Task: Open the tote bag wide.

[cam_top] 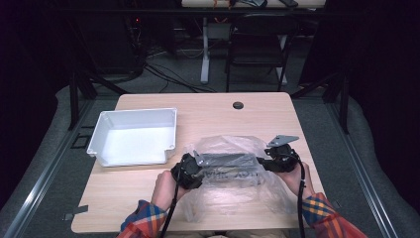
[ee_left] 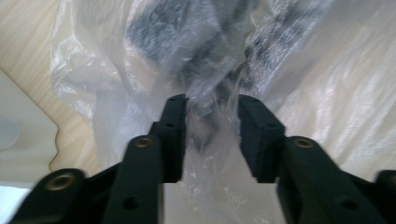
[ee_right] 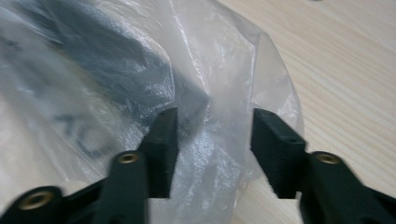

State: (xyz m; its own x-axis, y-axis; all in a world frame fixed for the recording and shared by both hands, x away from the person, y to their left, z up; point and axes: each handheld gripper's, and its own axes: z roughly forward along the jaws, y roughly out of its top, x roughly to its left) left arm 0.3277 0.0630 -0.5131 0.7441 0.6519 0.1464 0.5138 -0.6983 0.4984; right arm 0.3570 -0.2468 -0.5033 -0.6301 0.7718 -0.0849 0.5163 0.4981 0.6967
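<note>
My left claw and right claw both stand parted around folds of the clear plastic bag holding something dark, lying on the desk beside the white bin.

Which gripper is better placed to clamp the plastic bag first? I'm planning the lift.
Left gripper: bunched film of the plastic bag already sits between its jaws. Right gripper's gap holds looser film.
</note>
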